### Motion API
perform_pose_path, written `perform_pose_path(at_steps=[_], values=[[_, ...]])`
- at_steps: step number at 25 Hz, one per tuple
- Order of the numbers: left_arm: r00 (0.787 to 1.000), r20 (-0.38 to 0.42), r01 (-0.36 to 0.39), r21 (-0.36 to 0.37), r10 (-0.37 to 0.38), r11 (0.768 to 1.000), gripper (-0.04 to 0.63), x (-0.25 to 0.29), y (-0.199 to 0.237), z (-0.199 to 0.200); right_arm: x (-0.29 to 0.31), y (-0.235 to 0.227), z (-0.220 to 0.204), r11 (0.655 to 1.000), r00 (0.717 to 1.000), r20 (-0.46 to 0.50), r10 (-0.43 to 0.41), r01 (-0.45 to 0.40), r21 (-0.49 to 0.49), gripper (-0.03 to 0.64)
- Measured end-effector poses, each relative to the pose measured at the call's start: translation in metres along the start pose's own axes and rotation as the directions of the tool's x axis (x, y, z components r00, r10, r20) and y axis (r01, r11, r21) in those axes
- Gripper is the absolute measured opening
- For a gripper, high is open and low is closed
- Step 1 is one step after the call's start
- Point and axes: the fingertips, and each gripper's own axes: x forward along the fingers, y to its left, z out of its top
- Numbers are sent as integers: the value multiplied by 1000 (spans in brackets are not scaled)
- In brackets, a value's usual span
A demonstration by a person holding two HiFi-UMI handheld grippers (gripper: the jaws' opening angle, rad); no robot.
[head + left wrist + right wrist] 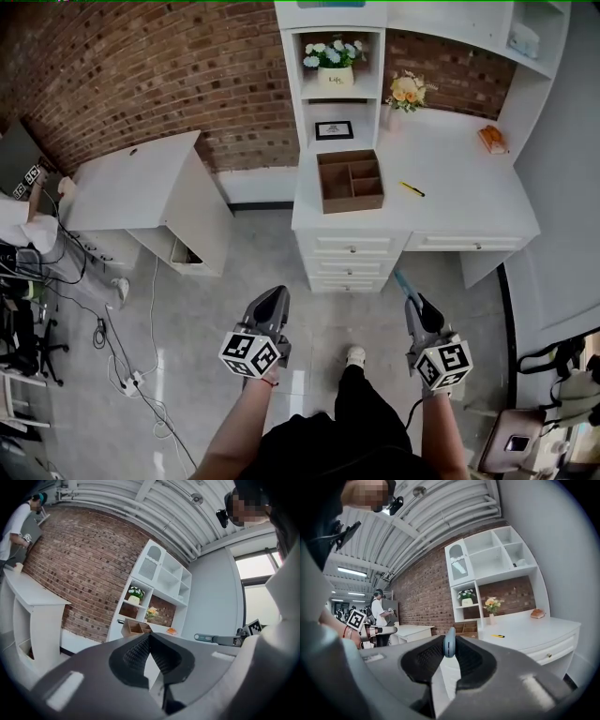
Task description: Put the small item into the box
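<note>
Person stands on tiled floor (pixel 262 253), facing white desk (pixel 450 202), well short of it. Both grippers held out at about waist height.

Left gripper (pixel 274 298): jaws pressed together, nothing between.

Right gripper (pixel 413 305): jaws clamped on slim blue item (pixel 402 282), its rounded end poking out past tips toward desk.

Wooden box (pixel 321 183) with open compartments sits on desk's left part, near front edge, well apart from both grippers. Yellow pen (pixel 412 188) lies on desktop just right of box, not touching it.
</note>
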Motion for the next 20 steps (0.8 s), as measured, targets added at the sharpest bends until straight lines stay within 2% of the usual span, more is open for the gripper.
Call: perform_pose_path(at_steps=[10, 20], values=[[1000, -7, -24, -2, 24, 1000, 2, 90, 13, 6, 73, -57, 8, 999, 998, -37, 49, -49, 7, 67], [998, -17, -68, -14, 68, 998, 2, 153, 27, -3, 131, -100, 2, 994, 991, -72, 110, -109, 8, 67]])
